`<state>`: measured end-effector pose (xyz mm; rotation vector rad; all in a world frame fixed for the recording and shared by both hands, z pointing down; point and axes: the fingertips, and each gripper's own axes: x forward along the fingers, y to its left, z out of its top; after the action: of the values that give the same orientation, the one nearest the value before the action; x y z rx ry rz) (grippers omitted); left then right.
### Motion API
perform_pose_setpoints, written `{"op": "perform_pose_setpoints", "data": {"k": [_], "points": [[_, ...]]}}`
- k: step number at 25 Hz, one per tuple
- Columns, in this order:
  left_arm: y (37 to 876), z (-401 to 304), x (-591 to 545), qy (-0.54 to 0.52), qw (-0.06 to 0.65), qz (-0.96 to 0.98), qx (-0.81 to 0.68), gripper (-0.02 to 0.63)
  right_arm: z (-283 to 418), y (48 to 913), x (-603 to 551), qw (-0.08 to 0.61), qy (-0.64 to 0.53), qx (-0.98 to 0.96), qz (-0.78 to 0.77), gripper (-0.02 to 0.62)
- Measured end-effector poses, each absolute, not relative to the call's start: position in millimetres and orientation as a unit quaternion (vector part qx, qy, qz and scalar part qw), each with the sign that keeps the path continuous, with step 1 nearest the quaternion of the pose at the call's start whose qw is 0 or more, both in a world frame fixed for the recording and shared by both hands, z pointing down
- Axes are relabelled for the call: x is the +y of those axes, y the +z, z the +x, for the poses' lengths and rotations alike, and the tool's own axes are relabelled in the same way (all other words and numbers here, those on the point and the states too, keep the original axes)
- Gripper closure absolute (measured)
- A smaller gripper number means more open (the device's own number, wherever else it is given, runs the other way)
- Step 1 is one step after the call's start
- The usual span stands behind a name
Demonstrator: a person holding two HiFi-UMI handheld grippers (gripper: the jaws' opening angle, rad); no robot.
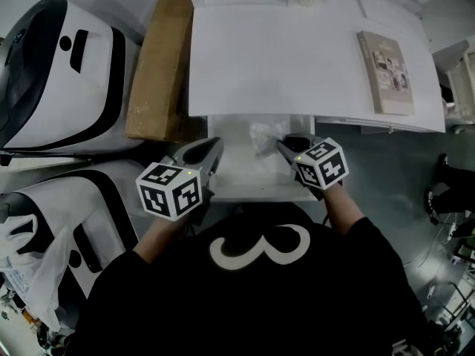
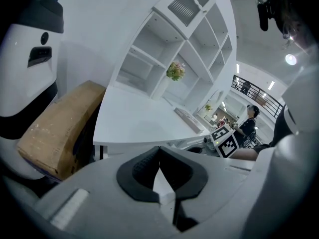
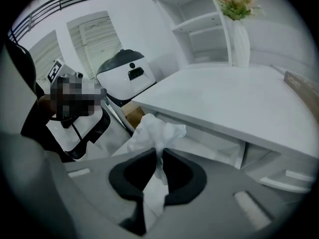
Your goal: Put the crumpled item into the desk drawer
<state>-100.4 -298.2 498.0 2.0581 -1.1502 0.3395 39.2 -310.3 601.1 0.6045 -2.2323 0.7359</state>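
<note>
The crumpled white item (image 1: 263, 134) hangs over the open desk drawer (image 1: 245, 175), near its back right. My right gripper (image 1: 280, 144) is shut on it. In the right gripper view the crumpled item (image 3: 155, 132) bulges out past the tips of the right gripper (image 3: 160, 154), with the drawer (image 3: 212, 144) beyond. My left gripper (image 1: 217, 148) hovers at the drawer's left side. Seen in its own view, the left gripper (image 2: 159, 151) has its pads meeting at the tips, and only a white surface shows through the gap below them.
The white desk (image 1: 297, 58) carries a book (image 1: 387, 71) at its right and a vase of flowers (image 3: 239, 34) by the shelves. A brown cardboard box (image 1: 157, 65) leans at the desk's left. Two white and black machines (image 1: 59, 73) stand further left.
</note>
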Motion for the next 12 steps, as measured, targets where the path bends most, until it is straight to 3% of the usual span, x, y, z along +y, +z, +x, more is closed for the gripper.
{"op": "perform_pose_setpoints", "data": {"k": [12], "points": [[521.9, -104.1, -298.3, 0.14, 0.393, 0.783, -0.462, 0.597, 30.0, 689.5, -311.0, 0.408, 0.336, -0.824, 0.206, 0.55]]}}
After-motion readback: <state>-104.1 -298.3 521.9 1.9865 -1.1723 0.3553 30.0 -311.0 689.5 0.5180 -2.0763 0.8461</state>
